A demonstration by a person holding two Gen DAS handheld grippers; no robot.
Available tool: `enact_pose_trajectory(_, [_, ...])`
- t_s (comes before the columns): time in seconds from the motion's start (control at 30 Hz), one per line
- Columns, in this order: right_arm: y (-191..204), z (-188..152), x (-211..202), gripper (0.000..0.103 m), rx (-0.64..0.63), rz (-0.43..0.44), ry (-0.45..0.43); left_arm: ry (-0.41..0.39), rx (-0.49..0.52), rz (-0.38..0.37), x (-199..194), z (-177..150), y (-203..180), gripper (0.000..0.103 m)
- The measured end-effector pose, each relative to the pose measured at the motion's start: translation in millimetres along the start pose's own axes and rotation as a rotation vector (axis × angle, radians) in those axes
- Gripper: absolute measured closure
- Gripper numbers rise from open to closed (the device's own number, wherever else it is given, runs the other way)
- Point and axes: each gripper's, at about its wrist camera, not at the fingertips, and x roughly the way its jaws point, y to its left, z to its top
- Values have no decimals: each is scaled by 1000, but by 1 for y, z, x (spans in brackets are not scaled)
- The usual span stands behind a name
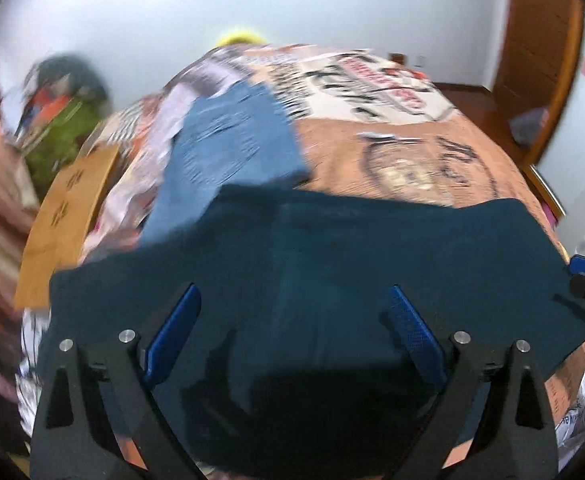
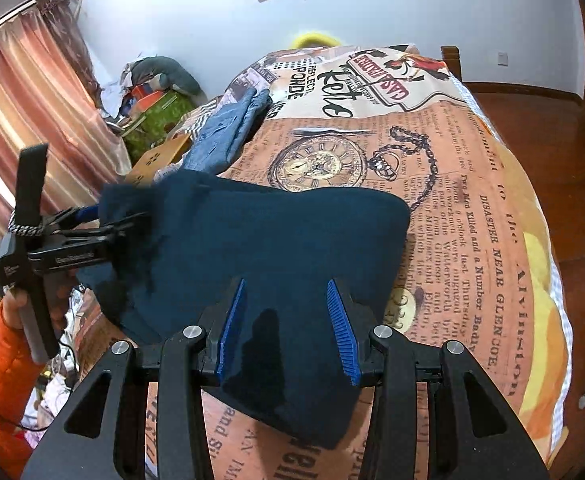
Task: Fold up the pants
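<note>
Both tools are hovering over dark navy pants (image 2: 260,236) lying on a bed.

Left tool (image 1: 292,320) is standing with its blue pads spread wide above the pants, nothing pinched between them; in the right wrist view the same tool (image 2: 104,220) is reaching in from the left edge of the cloth, gripped by a hand (image 2: 16,300) in an orange sleeve (image 2: 0,360). Right tool (image 2: 288,320) is sitting at a narrower gap over the near part of the pants, and whether its pads are pressing on the cloth I cannot tell. The pants are lying folded and spread across the near half of the bed's newspaper-print cover (image 2: 472,240), with a lighter blue garment (image 2: 228,132) lying just beyond them toward the far left.
</note>
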Motion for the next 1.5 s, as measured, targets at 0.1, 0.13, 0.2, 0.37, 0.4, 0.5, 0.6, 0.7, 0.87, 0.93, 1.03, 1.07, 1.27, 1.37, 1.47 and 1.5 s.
enact_pose_trajectory(0.1, [3,-1,2,65,-1,-14,5,51,-55,-24,5,-18,28,7])
enact_pose_trajectory(0.13, [4,-1,3,65,-1,-19,6,64,-65,-48,6,-22,33,7])
enact_pose_trajectory(0.2, [5,1,3,65,2,-30,3,65,-80,-74,2,-24,36,7])
enact_pose_trajectory(0.37, [13,9,2,64,-14,-47,-11,-43,-11,-130,-25,-6,10,7])
enact_pose_trajectory(0.4, [15,10,2,64,-20,-46,-11,-56,-4,-160,-28,-1,4,7])
enact_pose_trajectory(0.5, [22,8,10,65,-37,-41,13,-69,30,-239,-32,1,-19,12])
enact_pose_trajectory(0.6, [26,-1,26,64,-53,-38,80,-56,103,-244,-23,-7,-42,22])
enact_pose_trajectory(0.7, [28,-14,37,64,-79,-59,121,24,106,-245,0,-20,-47,23])
enact_pose_trajectory(0.87, [24,-22,31,64,-57,-39,115,25,109,-243,9,-36,-42,24])
enact_pose_trajectory(0.93, [22,-26,29,63,-50,-34,115,17,114,-238,6,-40,-43,24])
enact_pose_trajectory(1.03, [21,-30,27,63,-35,-29,110,7,101,-242,5,-46,-42,24])
enact_pose_trajectory(1.07, [21,-30,27,63,-33,-30,109,6,99,-239,5,-47,-42,24])
enact_pose_trajectory(1.27, [28,-23,26,63,-50,-67,126,16,99,-231,-5,-40,-38,24])
enact_pose_trajectory(1.37, [33,-16,20,63,-60,-74,115,-24,88,-194,-21,-37,-26,24])
enact_pose_trajectory(1.47, [44,-6,15,62,-79,-63,90,-77,45,-175,-39,-33,-2,24])
enact_pose_trajectory(1.5, [49,-3,14,62,-90,-61,80,-94,21,-169,-45,-33,8,24])
